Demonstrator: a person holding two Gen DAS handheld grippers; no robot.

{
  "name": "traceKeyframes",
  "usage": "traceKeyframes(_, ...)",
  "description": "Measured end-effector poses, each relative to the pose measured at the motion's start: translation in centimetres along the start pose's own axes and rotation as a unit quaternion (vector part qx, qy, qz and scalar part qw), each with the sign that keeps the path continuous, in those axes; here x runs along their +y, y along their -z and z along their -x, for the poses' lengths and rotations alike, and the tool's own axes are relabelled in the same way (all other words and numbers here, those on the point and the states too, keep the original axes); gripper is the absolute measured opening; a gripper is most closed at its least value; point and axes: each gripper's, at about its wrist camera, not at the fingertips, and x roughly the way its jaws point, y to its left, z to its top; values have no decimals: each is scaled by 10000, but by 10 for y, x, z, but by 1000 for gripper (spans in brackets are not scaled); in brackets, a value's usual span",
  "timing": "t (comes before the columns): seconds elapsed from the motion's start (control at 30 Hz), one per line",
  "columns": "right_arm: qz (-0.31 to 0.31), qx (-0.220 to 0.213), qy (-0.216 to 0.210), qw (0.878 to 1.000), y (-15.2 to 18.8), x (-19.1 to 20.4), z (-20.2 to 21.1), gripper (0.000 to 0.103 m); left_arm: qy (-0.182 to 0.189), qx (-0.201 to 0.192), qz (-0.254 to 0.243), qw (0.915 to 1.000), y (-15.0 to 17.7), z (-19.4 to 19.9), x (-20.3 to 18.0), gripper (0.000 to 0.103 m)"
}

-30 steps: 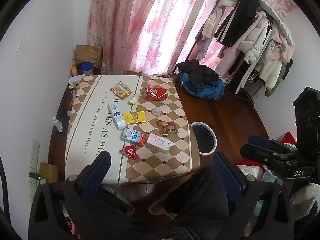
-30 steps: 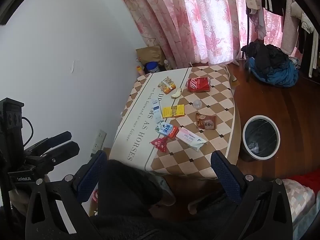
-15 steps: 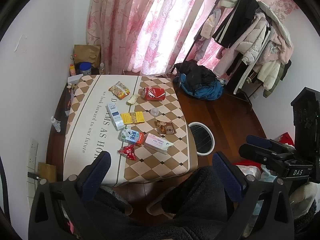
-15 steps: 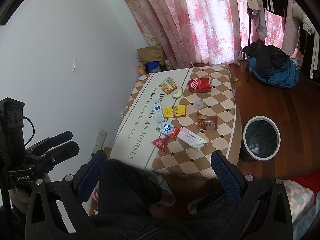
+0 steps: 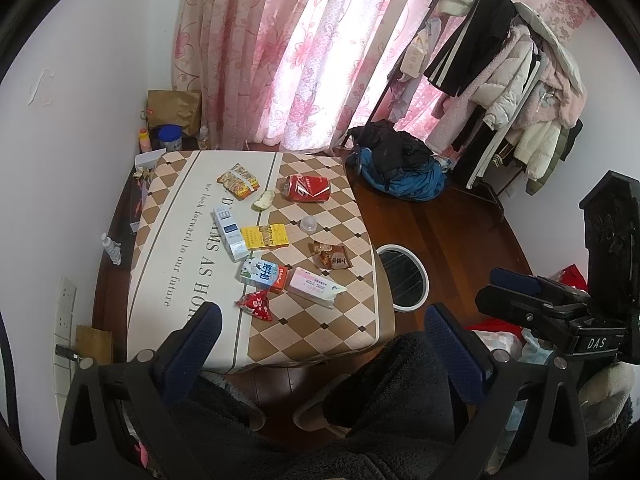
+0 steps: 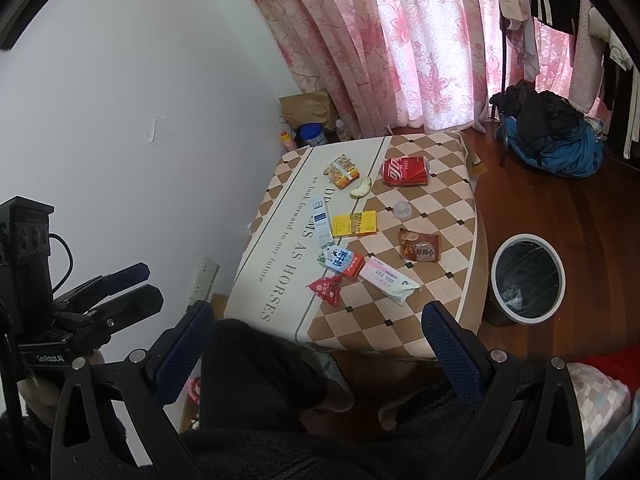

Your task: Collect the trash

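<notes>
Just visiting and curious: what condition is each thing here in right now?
Red can: lying on its side, dented.
Bin: upright, open, black-lined.
Milk carton: lying flat.
Tissue pack: lying flat.
Left tool: open, empty.
Right tool: open, empty.

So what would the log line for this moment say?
phase: pre-grasp | left gripper: open, empty | right gripper: open, empty | trash on table: untouched, red can included | bin: on floor beside table
</notes>
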Motion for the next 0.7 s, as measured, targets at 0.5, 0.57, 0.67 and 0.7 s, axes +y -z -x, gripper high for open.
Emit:
traceKeyframes(0.5, 27, -2, -5, 10000, -2, 0, 1, 103, 32, 2, -10, 10000, -2, 0, -5, 103)
traceKeyframes(0.57, 33, -2, 1, 10000, -2, 1, 1, 103, 30, -5, -16, 10000, -3, 1, -7, 103)
traceKeyframes(0.67, 32, -5, -2, 10000, -2, 1, 1, 103, 35, -4, -11, 10000, -3, 1, -5, 103)
traceKeyframes(0.7, 34, -7, 1, 10000, -2, 1, 1, 103, 38, -10, -12, 10000, -3, 1, -6, 103)
